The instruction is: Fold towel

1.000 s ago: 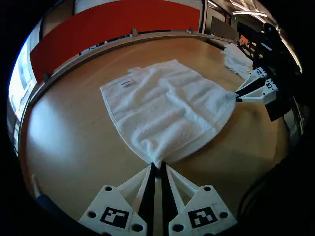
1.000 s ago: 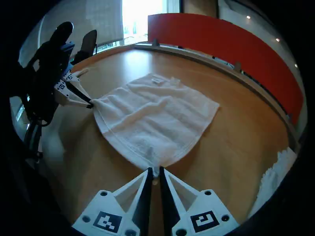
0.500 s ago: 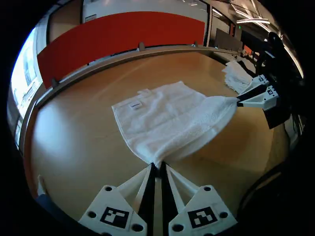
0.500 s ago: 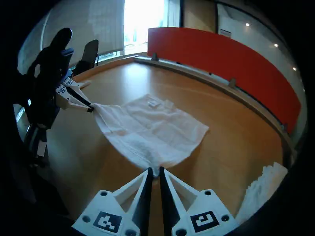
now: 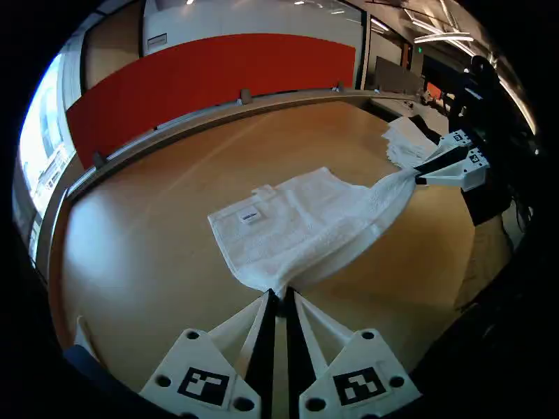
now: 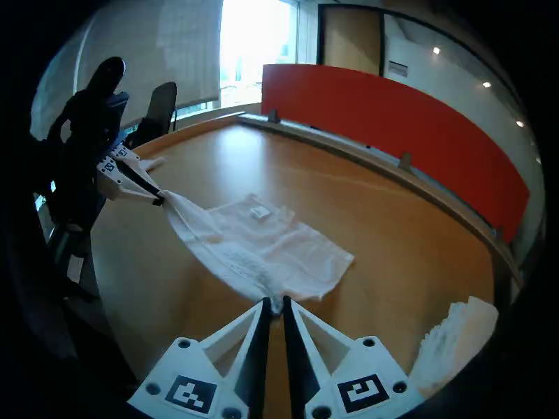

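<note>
Right now your left gripper [image 5: 279, 292] is clamped on one near corner of the white towel [image 5: 300, 223]. Its two fingers are squeezed together, with the cloth pinched at their tips. Your right gripper [image 6: 276, 302] is closed the same way on the other near corner, with the fabric bunched between its tips.

In the left gripper view, the right gripper [image 5: 419, 176] sits off to the right, and the towel's edge stretches from it down to your own fingertips. In the right gripper view, the left gripper [image 6: 159, 199] is off to the left, holding the other end of that edge.

You hold the near edge up off the wooden table [image 5: 140, 237]. The far part of the towel lies flat on the tabletop, with its small label [image 5: 248, 215] facing up near the far edge.

A stack of white cloths [image 5: 405, 140] lies on the table beyond the right gripper, apart from the towel. A red panel [image 5: 209, 70] runs along the table's far rim. A dark chair [image 6: 159, 98] stands behind the left gripper, by the bright window [image 6: 255, 49].
</note>
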`<state>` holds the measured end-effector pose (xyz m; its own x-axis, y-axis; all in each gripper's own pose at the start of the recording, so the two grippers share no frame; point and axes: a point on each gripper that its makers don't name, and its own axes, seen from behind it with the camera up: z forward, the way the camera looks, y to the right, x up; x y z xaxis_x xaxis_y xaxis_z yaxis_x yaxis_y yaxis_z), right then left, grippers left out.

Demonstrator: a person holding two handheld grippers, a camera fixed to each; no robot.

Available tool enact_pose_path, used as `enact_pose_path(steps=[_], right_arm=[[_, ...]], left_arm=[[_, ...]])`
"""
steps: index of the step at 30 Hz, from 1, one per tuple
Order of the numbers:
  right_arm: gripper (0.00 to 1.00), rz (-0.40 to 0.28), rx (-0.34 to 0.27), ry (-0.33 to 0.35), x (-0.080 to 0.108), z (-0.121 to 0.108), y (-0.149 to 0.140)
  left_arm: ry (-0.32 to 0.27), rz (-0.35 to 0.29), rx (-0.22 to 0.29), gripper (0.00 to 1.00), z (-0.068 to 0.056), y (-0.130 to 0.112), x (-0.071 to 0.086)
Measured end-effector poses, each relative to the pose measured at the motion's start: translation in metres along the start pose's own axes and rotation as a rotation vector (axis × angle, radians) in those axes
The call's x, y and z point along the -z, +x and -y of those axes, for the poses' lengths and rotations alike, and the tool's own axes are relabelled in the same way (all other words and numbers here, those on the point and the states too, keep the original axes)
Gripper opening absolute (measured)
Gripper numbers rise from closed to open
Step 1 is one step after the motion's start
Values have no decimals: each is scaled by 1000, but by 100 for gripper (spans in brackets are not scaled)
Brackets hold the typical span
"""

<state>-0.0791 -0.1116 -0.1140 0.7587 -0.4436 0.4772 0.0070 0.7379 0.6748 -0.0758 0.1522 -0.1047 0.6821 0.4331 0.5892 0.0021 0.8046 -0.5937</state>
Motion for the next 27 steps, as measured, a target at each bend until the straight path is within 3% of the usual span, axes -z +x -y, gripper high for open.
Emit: enact_pose_path(steps=[12,27], right_arm=[[13,-22,-8,-18,21,-3,13],[13,-27,-8,-15,35,1,20]], left_arm=[[3,-31,34,9,-11,16,19],[-9,-28,66,9,-20,19,38]])
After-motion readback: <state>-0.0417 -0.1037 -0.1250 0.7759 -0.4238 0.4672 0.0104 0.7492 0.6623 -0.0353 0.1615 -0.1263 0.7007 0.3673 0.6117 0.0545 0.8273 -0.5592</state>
